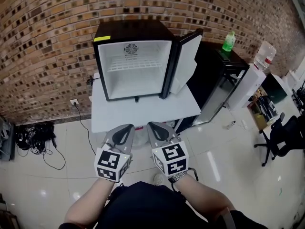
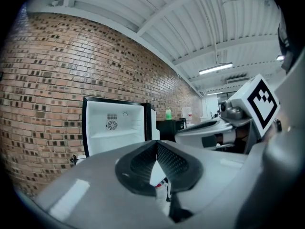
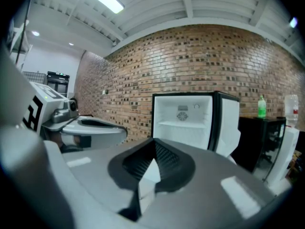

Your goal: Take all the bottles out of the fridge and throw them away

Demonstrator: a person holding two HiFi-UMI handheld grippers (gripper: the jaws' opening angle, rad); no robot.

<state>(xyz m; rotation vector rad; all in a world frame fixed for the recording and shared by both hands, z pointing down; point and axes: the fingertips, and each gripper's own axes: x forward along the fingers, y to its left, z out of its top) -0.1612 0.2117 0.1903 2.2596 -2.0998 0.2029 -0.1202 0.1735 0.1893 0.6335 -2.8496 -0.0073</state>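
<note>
Pale floor tiles [image 1: 57,180] lie beneath the left gripper [image 1: 125,130] and right gripper [image 1: 155,128], side by side, each closed on nothing. Beyond, the fridge [image 1: 136,80] stands open on a white table [image 1: 143,111]; a green bottle [image 1: 229,41] sits on the black cabinet [image 1: 209,70] to its right.

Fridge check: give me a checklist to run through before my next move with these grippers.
1. Fridge door open: ok.
2. No bottles left inside, wire shelf bare: ok, as far as the head view shows.
3. Left gripper empty, jaws together: ok.
4. Right gripper empty, jaws together: ok.
5. Green bottle stands on the black cabinet beside the fridge; whether it also needs throwing away: cannot tell.
</note>
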